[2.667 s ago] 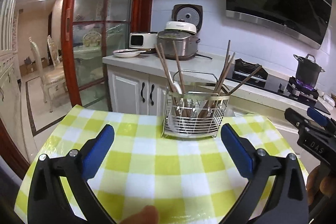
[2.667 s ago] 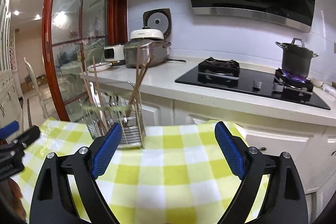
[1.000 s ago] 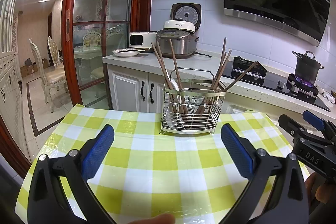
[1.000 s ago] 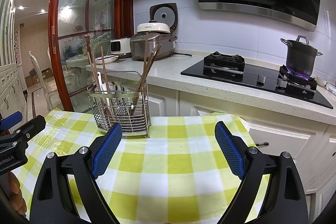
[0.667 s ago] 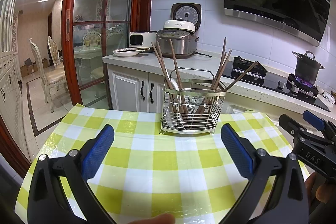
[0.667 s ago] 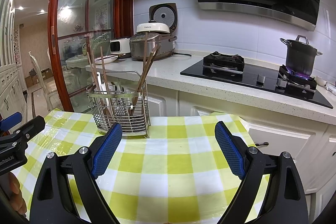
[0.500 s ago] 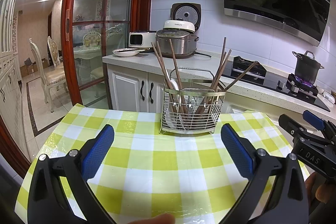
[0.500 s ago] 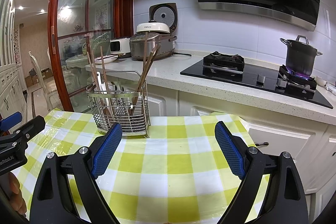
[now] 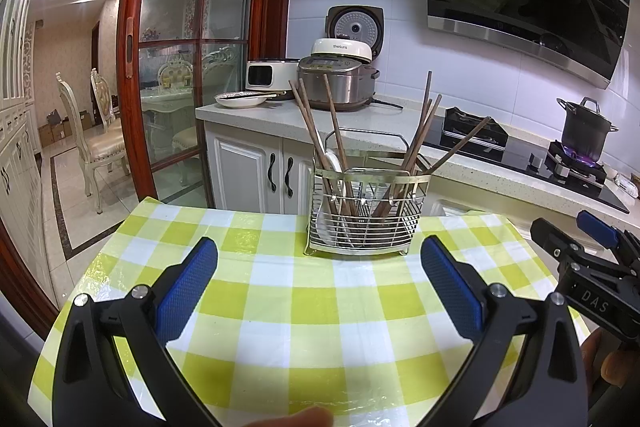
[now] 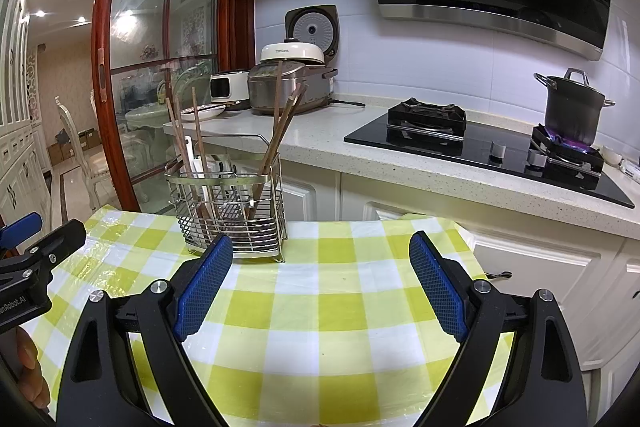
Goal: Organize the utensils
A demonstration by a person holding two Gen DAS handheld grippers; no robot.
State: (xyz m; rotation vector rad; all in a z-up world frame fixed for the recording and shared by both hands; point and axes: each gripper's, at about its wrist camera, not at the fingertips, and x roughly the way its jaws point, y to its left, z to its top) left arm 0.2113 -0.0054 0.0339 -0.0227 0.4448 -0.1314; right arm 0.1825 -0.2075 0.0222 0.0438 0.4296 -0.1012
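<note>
A wire utensil caddy (image 9: 366, 217) (image 10: 234, 217) stands at the far side of a table with a yellow-green checked cloth (image 9: 312, 311) (image 10: 320, 311). Several brown chopsticks (image 9: 420, 131) (image 10: 280, 123) lean out of it, and a white utensil (image 9: 332, 163) (image 10: 200, 167) sits in its left part. My left gripper (image 9: 318, 267) is open over the cloth, short of the caddy, with nothing between its blue pads. My right gripper (image 10: 320, 259) is open too and holds nothing, with the caddy ahead of its left finger. Each gripper also shows at the edge of the other's view.
Behind the table runs a white counter (image 9: 260, 117) (image 10: 360, 143) with rice cookers (image 9: 340, 79), a plate (image 9: 240, 100) and a black hob (image 10: 480, 147). A dark pot (image 10: 572, 107) sits over a lit flame. A glass door (image 9: 180, 67) and dining chairs (image 9: 96, 131) are at the left.
Since the oldest frames both views have drawn back a little from the caddy and the right one swung left. Over the last second nothing has moved.
</note>
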